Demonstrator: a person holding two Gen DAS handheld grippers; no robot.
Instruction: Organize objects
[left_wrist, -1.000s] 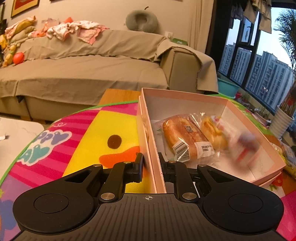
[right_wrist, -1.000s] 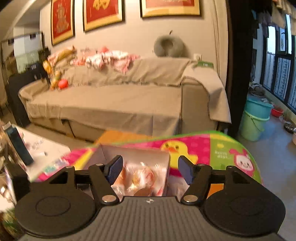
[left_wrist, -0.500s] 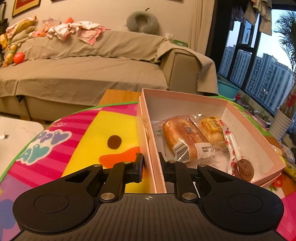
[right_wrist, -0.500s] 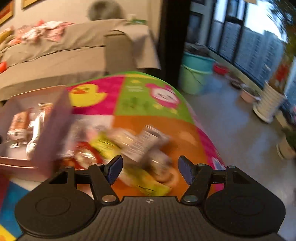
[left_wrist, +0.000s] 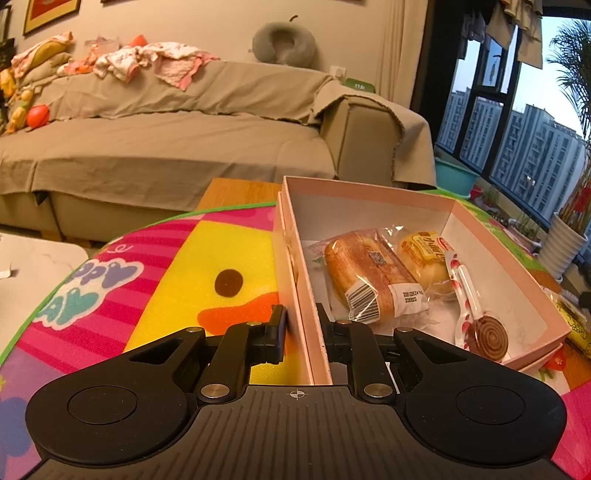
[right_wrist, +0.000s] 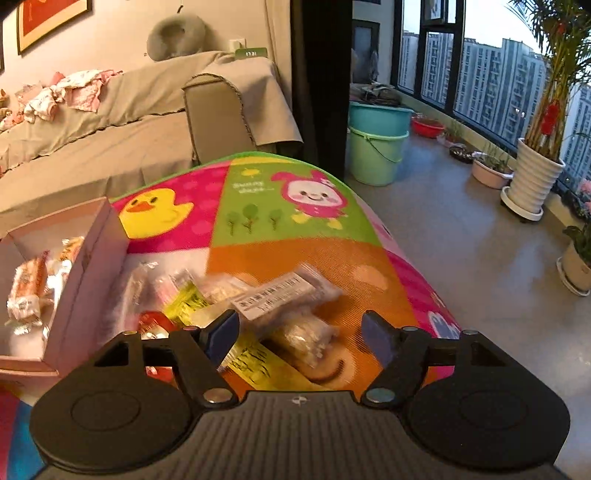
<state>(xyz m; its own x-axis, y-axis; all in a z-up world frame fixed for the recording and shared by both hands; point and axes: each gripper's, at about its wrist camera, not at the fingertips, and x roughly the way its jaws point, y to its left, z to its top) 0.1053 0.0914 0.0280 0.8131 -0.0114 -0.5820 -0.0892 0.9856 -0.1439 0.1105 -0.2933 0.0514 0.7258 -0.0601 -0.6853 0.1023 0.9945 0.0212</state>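
Observation:
A pink box (left_wrist: 291, 258) stands on a colourful mat. My left gripper (left_wrist: 301, 325) is shut on the box's left wall. Inside lie a wrapped bread roll (left_wrist: 364, 271), a yellow wrapped cake (left_wrist: 424, 258) and a wrapped swirl lollipop (left_wrist: 485, 334). In the right wrist view the box (right_wrist: 85, 266) is at the left. My right gripper (right_wrist: 301, 334) is open and empty above a pile of wrapped snacks (right_wrist: 280, 299) on the mat, right of the box. A yellow packet (right_wrist: 255, 360) lies under its left finger.
The cartoon mat (right_wrist: 258, 199) covers the table. A beige sofa (left_wrist: 166, 140) stands behind. Teal buckets (right_wrist: 376, 140) and potted plants (right_wrist: 535, 173) stand on the floor at the right by the window. A white surface (left_wrist: 29, 262) is at the left.
My right gripper left the box, swung right and now hovers over the snack pile. The lollipop came to rest in the box. My left gripper has kept its hold.

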